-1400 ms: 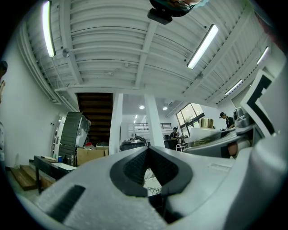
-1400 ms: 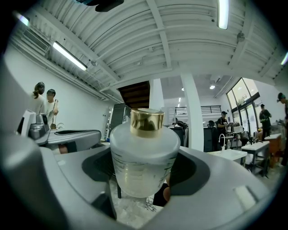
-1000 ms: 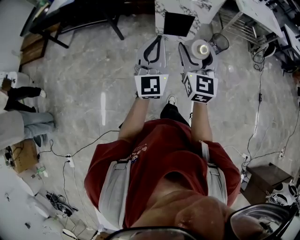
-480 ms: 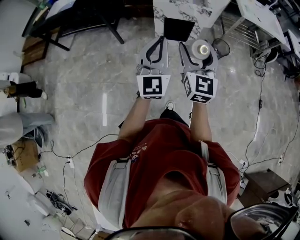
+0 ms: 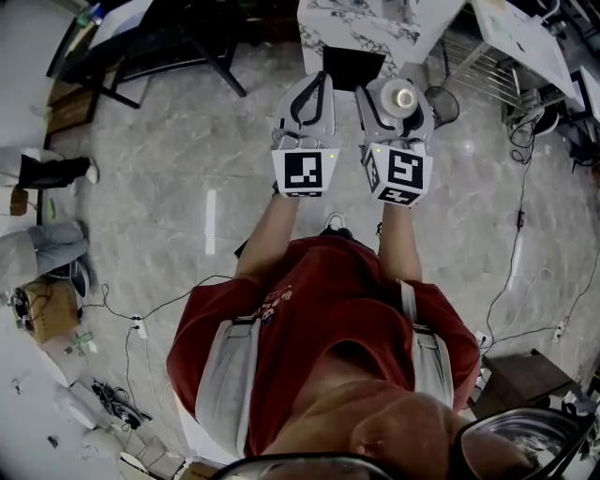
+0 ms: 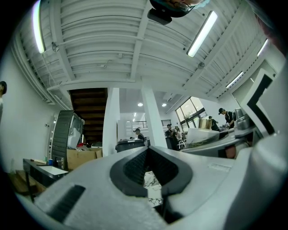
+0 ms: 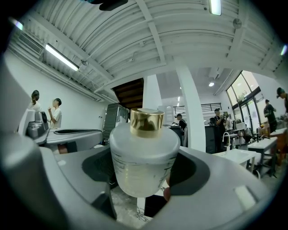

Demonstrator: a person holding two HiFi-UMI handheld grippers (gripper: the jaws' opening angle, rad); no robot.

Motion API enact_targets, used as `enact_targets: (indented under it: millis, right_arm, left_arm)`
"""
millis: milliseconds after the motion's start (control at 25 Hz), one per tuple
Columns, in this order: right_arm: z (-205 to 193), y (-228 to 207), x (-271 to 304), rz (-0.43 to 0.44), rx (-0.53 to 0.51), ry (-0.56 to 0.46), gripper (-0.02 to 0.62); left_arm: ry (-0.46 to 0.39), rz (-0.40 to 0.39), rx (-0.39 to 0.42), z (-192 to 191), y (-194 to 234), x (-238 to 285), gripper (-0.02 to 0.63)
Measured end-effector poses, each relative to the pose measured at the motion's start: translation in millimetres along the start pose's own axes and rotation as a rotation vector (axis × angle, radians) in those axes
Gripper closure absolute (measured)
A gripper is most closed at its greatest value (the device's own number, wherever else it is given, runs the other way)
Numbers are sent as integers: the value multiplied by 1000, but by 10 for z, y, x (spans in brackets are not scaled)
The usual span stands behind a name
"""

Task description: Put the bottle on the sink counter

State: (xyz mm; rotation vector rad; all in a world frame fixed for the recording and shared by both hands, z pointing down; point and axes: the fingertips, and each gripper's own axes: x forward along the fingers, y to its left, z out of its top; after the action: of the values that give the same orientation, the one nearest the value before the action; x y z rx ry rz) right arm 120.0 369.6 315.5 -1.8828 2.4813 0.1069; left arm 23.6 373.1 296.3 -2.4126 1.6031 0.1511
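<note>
A frosted bottle [image 7: 143, 155] with a gold cap stands upright between the jaws of my right gripper [image 7: 144, 168], which is shut on its body. In the head view the bottle [image 5: 405, 97] shows from above inside the right gripper [image 5: 403, 92], held out in front of the person's chest. My left gripper [image 5: 321, 82] is alongside it to the left, jaws shut with nothing in them; in its own view the left gripper [image 6: 150, 170] shows only floor and marble through the gap. Just ahead of both grippers is the marble sink counter [image 5: 349, 21] with its dark basin [image 5: 352, 66].
A wire wastebasket [image 5: 441, 103] stands on the floor right of the bottle. A wire rack [image 5: 483, 47] and a white table [image 5: 525, 33] are at the upper right, a black-framed table [image 5: 141, 42] at the upper left. Cables [image 5: 514, 258] trail over the floor. A person's legs [image 5: 52, 173] are at the left.
Both grippers and the person have moved forward over the floor toward the marble counter, which now lies closer to the fingertips. The bottle stays held in the right gripper.
</note>
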Motion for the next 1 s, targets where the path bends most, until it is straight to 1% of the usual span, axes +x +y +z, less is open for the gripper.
enact_targets:
  millis: [400, 640, 840, 1000]
  right_arm:
    - [-25, -359, 286, 22, 0, -6, 250]
    - [-34, -445, 389, 64, -4, -14, 250]
    - [-44, -426, 521, 75, -9, -5, 250]
    - [-123, -423, 649, 68, -15, 1, 250]
  left_arm:
    - [-12, 11, 14, -36, -154, 445, 604]
    - [-4, 23, 29, -82, -244, 625, 604]
    - [7, 43, 28, -149, -115, 698, 604]
    - [6, 37, 20, -265, -31, 808, 604]
